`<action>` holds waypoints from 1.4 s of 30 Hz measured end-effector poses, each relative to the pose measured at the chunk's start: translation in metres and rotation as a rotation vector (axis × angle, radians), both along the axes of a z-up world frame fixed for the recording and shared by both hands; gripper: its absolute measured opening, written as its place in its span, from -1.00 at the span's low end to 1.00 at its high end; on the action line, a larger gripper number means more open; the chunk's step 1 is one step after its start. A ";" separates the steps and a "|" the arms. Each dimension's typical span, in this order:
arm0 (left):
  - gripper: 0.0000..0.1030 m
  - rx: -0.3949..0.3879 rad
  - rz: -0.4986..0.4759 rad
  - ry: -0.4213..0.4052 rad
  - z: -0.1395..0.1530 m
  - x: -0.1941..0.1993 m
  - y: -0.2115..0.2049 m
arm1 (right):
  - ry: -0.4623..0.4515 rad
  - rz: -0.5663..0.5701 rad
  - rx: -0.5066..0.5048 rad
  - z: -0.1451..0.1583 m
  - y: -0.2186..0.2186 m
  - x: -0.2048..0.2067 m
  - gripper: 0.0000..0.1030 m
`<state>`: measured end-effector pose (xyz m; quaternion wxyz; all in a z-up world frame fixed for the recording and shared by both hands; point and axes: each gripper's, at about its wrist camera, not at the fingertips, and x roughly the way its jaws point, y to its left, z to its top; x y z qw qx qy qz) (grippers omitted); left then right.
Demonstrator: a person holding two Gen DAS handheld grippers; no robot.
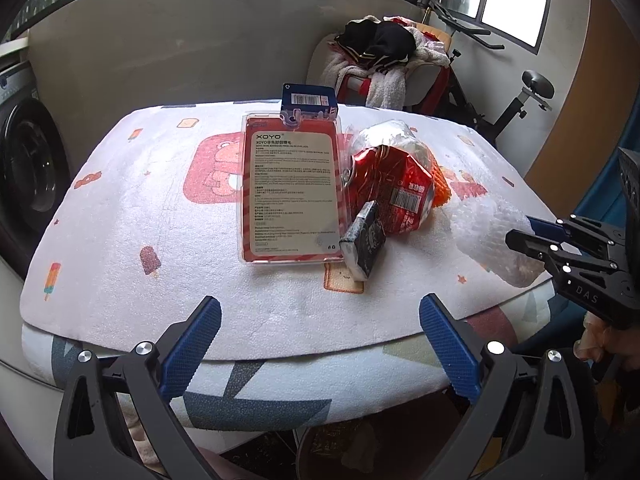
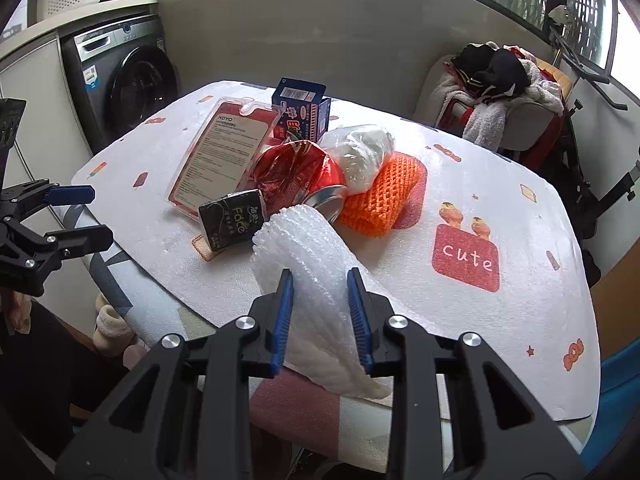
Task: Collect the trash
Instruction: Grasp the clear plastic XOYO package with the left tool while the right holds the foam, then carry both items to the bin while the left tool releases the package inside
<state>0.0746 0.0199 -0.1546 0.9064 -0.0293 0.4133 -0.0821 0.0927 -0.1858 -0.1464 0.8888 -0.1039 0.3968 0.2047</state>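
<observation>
A white foam net sleeve [image 2: 308, 264] lies at the near edge of the counter [image 2: 500, 320], gripped across its lower part by the right tongs [image 2: 322, 316], whose blue pads press into it from both sides. Its upper end curls toward the rest of the trash and sits just beside the crushed red can [image 2: 300, 176]. From the left wrist view the same sleeve [image 1: 492, 236] shows at the counter's right edge with the right tongs [image 1: 532, 236] closed onto it.

Behind the can lie an orange foam net [image 2: 380, 200] and a clear plastic bag [image 2: 364, 152] with white stuff inside. A small black pack [image 2: 234, 220] leans against the can's left side, and a flat red blister pack [image 1: 290, 188] lies beside it, with a blue box [image 1: 308, 98] standing at its far end.

The left tongs [image 1: 320, 344] hang spread wide at the counter's near edge, holding nothing.

The counter wears a white cloth printed with cartoon pictures. Beyond it stand a washing machine [image 2: 128, 76], a chair piled with clothes [image 2: 500, 88] and an exercise bike [image 1: 516, 96].
</observation>
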 end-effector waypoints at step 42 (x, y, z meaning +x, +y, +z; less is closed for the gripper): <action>-0.94 -0.078 -0.120 -0.107 0.073 0.064 0.032 | 0.004 -0.074 0.098 0.015 -0.020 -0.008 -0.42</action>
